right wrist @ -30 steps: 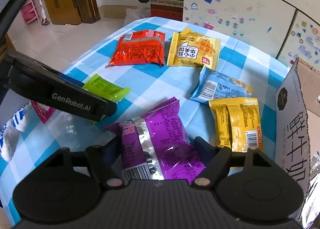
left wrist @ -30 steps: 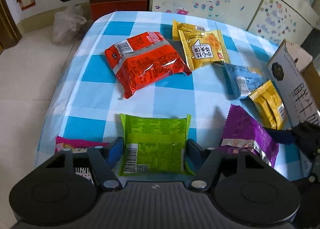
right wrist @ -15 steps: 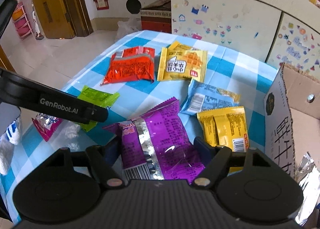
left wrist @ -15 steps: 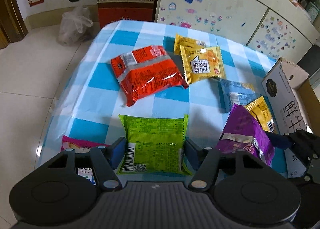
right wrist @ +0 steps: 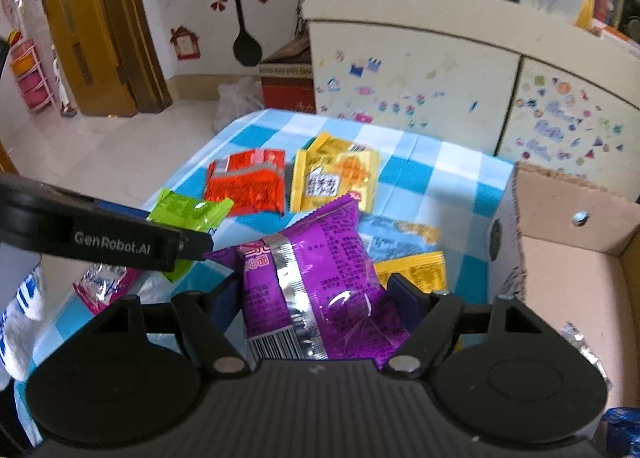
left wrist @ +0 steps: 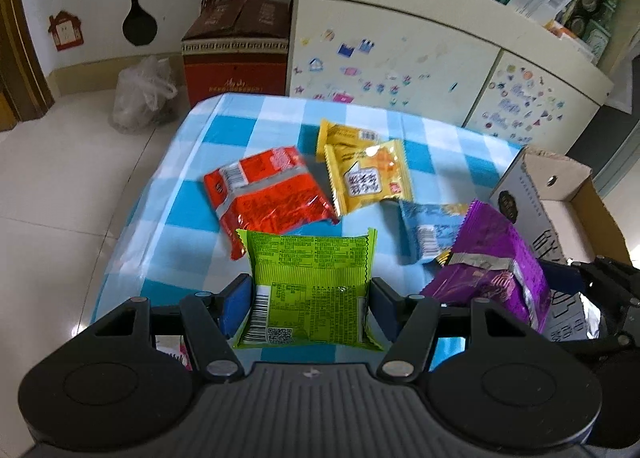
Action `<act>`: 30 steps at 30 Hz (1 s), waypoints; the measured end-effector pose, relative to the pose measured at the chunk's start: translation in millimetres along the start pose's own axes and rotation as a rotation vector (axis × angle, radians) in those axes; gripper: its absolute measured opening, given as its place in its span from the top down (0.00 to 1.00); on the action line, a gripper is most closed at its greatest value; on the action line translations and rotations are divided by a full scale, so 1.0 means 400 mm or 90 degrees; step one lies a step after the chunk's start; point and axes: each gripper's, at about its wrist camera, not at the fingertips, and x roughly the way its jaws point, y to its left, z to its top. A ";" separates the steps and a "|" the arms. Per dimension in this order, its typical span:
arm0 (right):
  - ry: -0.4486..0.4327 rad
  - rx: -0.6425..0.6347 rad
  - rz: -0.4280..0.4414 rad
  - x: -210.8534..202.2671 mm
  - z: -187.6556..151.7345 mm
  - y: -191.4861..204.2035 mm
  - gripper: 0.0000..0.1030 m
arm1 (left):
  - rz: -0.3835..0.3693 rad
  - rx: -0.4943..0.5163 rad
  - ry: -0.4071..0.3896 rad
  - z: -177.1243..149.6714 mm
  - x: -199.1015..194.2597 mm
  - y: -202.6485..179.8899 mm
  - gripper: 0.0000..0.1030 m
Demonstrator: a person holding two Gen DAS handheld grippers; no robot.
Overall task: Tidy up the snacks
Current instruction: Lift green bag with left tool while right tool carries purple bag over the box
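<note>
Two grips | left fingers point(left wrist: 308, 300) pinch green packet point(left wrist: 310, 282) | right fingers point(right wrist: 316, 298) pinch purple packet point(right wrist: 320, 282)

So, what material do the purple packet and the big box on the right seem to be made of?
Purple packet: probably thin plastic film with a glossy finish; it shows bright glints, creases and a silvery seam strip. Box: corrugated cardboard, matte brown inside, with a rough, frayed cut top edge; its outer face looks white and printed.

The purple packet point(right wrist: 320, 282) hides most of the blue packet point(right wrist: 400, 242) behind it
</note>
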 end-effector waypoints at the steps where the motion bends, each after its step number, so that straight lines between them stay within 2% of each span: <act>1: -0.004 0.004 -0.003 -0.008 0.003 -0.004 0.25 | -0.001 0.002 -0.004 0.003 -0.004 -0.005 0.34; 16: -0.063 0.083 -0.061 -0.155 0.046 -0.118 0.25 | -0.038 0.045 -0.052 0.019 -0.052 -0.101 0.34; 25: -0.078 0.115 -0.097 -0.235 0.028 -0.189 0.25 | -0.072 0.072 -0.064 0.015 -0.062 -0.155 0.34; 30: -0.086 0.140 -0.123 -0.269 0.015 -0.236 0.25 | -0.106 0.096 -0.074 0.005 -0.069 -0.198 0.34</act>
